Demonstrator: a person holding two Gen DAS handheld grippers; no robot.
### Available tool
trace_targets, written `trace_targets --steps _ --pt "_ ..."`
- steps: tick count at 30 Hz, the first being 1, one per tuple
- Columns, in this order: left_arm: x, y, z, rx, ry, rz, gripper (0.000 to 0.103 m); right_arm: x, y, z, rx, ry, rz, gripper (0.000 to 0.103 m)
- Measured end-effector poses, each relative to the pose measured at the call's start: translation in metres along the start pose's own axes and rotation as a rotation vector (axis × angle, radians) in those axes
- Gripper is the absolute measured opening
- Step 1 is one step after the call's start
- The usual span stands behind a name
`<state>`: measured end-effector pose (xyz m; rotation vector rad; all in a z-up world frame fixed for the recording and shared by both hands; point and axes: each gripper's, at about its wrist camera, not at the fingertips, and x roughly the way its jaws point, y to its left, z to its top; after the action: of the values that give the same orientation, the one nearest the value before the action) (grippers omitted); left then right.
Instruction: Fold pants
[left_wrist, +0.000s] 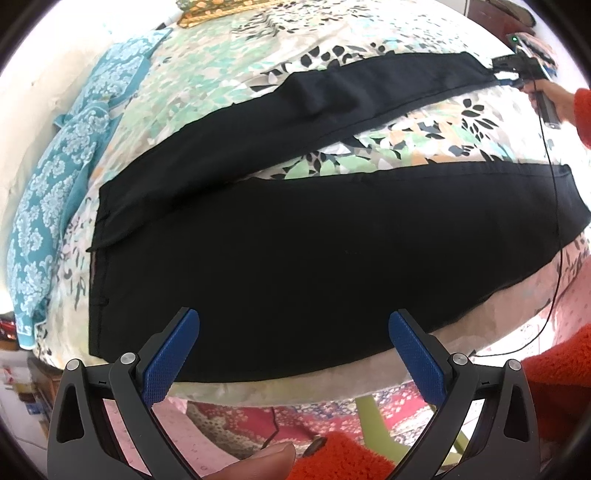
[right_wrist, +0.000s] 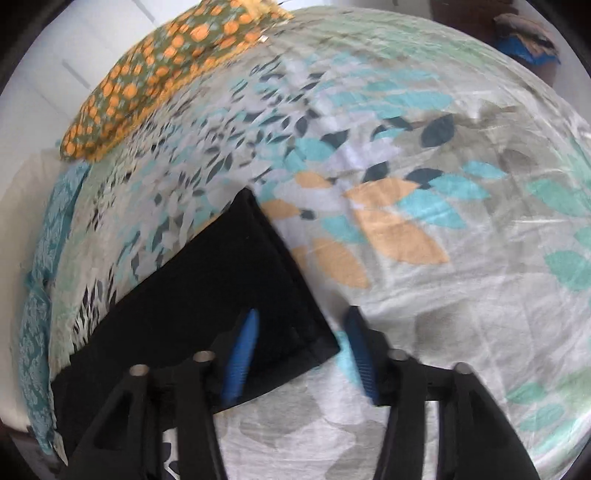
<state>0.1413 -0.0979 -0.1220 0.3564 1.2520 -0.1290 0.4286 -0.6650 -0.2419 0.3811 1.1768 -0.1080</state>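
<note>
The black pants (left_wrist: 280, 236) are spread flat on the leaf-patterned bed sheet (left_wrist: 388, 147), with both legs stretched away from the waistband. The left claw (left_wrist: 293, 354) is held spread above the near edge of the pants, with nothing pinched between its blue pads (left_wrist: 413, 354). At the hem of the far leg, the right claw (right_wrist: 303, 350) is seen parted, one pad over the cloth and the other over the sheet beside the hem corner.
</note>
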Motion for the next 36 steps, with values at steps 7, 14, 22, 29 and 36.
trace_targets --steps 7,14,22,29,36 --pt "-0.004 0.006 0.000 -0.026 -0.017 0.009 0.103 -0.010 0.003 -0.016 -0.107 -0.022 -0.214 0.019" --pt "0.000 0.011 -0.003 -0.024 -0.010 -0.007 0.103 -0.019 0.006 -0.019 -0.050 -0.080 -0.261 0.052" --pt "0.066 0.133 0.075 -0.219 -0.138 0.157 0.103 -0.087 0.036 -0.074 -0.052 -0.212 -0.154 0.072" --pt "0.196 0.266 0.104 -0.607 0.035 0.298 0.103 -0.136 0.086 -0.178 -0.078 -0.177 0.001 0.076" --pt "0.174 0.267 0.079 -0.639 -0.037 0.232 0.102 -0.171 0.135 -0.268 -0.058 -0.165 0.074 0.077"
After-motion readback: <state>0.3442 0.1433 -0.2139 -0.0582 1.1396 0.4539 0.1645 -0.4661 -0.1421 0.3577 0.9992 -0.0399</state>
